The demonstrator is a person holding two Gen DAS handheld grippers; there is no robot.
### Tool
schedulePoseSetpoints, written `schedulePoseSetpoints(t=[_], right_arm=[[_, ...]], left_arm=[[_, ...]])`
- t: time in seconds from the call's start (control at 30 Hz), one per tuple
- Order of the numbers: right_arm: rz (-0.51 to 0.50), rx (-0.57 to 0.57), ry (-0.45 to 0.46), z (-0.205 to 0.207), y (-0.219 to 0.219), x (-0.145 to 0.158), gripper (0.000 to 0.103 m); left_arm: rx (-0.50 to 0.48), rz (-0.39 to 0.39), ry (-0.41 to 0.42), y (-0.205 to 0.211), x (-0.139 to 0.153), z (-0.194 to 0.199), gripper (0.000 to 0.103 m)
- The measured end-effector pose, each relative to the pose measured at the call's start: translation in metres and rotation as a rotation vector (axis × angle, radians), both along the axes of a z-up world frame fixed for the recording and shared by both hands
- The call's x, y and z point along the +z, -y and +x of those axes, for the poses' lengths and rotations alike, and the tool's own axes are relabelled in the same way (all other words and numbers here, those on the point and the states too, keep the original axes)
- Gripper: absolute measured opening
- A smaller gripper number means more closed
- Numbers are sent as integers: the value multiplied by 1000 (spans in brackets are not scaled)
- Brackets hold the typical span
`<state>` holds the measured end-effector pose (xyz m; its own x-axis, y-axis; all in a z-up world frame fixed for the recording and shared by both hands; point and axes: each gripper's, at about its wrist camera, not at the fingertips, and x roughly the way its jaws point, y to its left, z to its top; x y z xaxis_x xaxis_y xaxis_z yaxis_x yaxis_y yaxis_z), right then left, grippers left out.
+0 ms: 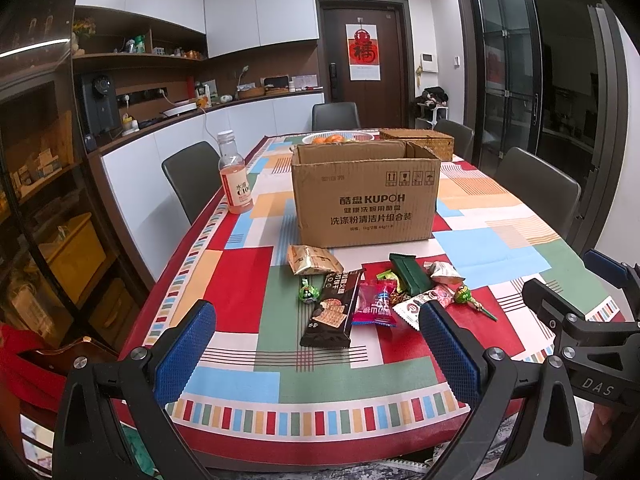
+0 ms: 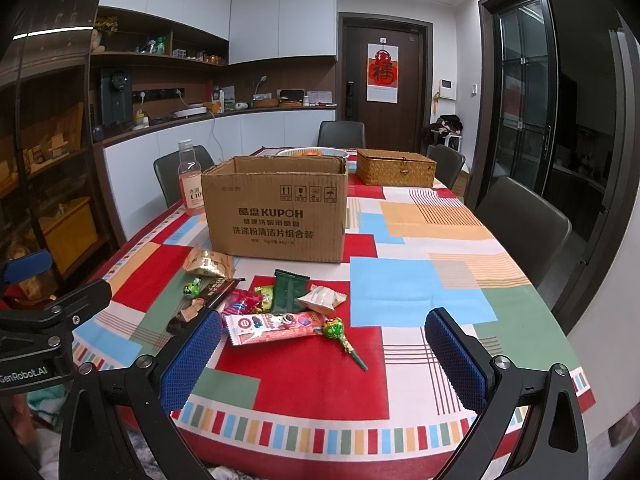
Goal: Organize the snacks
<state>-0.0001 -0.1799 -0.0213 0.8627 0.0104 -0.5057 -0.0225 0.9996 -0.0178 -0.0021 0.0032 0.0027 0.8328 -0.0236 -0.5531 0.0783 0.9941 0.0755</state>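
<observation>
Left gripper [image 1: 316, 344] at bottom centre of the left wrist view, jaws wide apart and empty, poised above the near edge of the table [image 1: 248, 412]; right gripper [image 2: 324, 356] at bottom centre of the right wrist view, likewise spread and empty. Near table edge curving across the lower frame, bordered by a striped band; bare patterned cloth open between each pair of blue fingers [image 2: 192, 360], and a broad clear stretch at centre right of the right wrist view. Snack cluster mid-frame, just in front of the cardboard box [image 1: 364, 196]: tan packet [image 1: 312, 260] nearest the box, dark biscuit bar [image 1: 332, 312] lying lengthwise, small green candy [image 1: 308, 292] just left of it, pink wrapper [image 1: 378, 304], dark green bar [image 1: 408, 276], pale packet [image 1: 442, 272], long pink-and-white wrapper [image 2: 276, 326], green lollipop [image 2: 338, 334] with stick pointing toward lower right. Box open at top, upright, contents not visible. Pink drink bottle [image 1: 236, 180] upright at left of box, apart from it. Behind the box, a white basket [image 1: 340, 136] with orange fruit and a closed woven case [image 2: 396, 168]. Grey chairs [image 1: 536, 192] along both sides and at the far end; counter and cabinets at upper left, dark door at upper centre, glass doors at right.
</observation>
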Motion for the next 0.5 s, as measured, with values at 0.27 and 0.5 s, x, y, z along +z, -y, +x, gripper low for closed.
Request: schedulePoseSetpoints(t=[0.27, 0.5], right_arm=[[1, 3, -2, -1, -1, 0, 103], [1, 5, -2, -1, -4, 1, 103]], left_arm=[[1, 0, 1, 0, 1, -1, 103], [1, 1, 3, 3, 1, -2, 103]])
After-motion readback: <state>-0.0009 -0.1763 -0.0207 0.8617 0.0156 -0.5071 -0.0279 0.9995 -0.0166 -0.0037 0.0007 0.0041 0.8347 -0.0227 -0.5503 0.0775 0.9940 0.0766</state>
